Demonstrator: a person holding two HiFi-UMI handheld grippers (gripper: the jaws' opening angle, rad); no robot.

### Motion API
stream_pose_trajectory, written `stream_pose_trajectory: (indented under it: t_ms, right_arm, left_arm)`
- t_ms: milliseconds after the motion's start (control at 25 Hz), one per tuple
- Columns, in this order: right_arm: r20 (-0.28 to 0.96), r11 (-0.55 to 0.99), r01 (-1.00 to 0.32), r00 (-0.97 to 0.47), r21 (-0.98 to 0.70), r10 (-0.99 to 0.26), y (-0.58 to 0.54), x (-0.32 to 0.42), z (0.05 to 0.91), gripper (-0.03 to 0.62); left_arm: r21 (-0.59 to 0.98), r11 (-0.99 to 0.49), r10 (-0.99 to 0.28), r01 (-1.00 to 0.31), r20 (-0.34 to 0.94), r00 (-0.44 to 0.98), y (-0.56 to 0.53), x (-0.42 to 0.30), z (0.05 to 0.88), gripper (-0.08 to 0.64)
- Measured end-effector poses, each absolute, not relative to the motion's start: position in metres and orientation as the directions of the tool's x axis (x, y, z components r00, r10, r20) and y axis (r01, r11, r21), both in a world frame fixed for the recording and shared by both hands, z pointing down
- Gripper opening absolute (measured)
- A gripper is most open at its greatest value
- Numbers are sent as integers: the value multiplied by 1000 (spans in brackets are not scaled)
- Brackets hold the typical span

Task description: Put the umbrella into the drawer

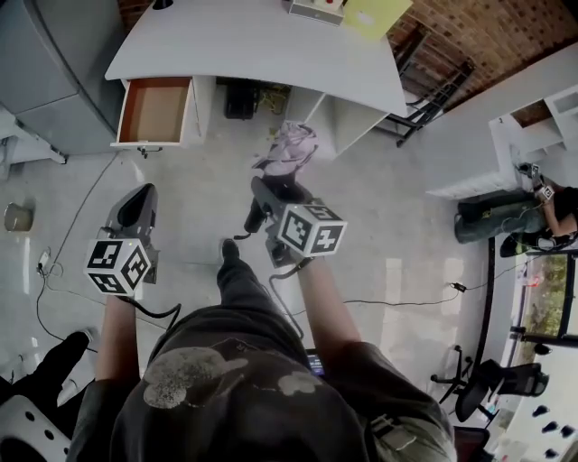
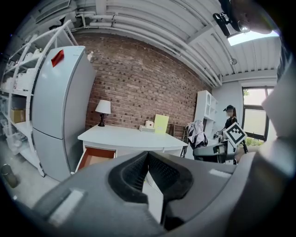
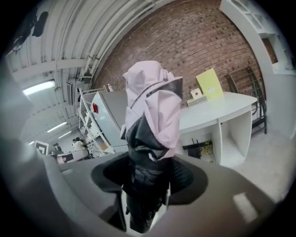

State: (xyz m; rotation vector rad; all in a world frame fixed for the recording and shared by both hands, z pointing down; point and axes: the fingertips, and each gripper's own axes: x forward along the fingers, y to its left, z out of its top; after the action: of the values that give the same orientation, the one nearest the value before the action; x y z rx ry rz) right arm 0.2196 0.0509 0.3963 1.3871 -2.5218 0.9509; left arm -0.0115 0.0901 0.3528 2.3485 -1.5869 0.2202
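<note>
A folded pink and black umbrella (image 1: 287, 149) stands up out of my right gripper (image 1: 271, 194), which is shut on its black lower part. In the right gripper view the umbrella (image 3: 152, 115) fills the middle, clamped between the jaws of my right gripper (image 3: 147, 187). The open wooden drawer (image 1: 155, 110) sticks out of the white desk (image 1: 253, 41) at its left end, ahead of my left gripper (image 1: 135, 206). That gripper (image 2: 148, 155) has its jaws together and holds nothing. Its view shows the drawer (image 2: 95, 157) below the desk top (image 2: 125, 136).
A grey fridge (image 1: 45, 72) stands left of the desk. A lamp (image 2: 102, 111) and a yellow sheet (image 1: 375, 16) are on the desk. Cables (image 1: 54, 280) run over the floor. A seated person (image 1: 533, 212), white shelves (image 1: 533, 135) and an office chair (image 1: 488, 388) are at the right.
</note>
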Motion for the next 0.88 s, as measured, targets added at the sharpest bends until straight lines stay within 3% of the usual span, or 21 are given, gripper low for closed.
stream_pose_trajectory:
  t_ms: [400,880]
  right_arm:
    - [395,441,-753,-642,-489,-657,-84,230,402,241]
    - [426,475,-708,-699,-522,-574,-145,171,425,241]
  left_arm:
    - [129,-296,-897,-947,302,321,-26,8,339,11]
    - [127,-156,-926,-980,326,190,-68,-64,352,11]
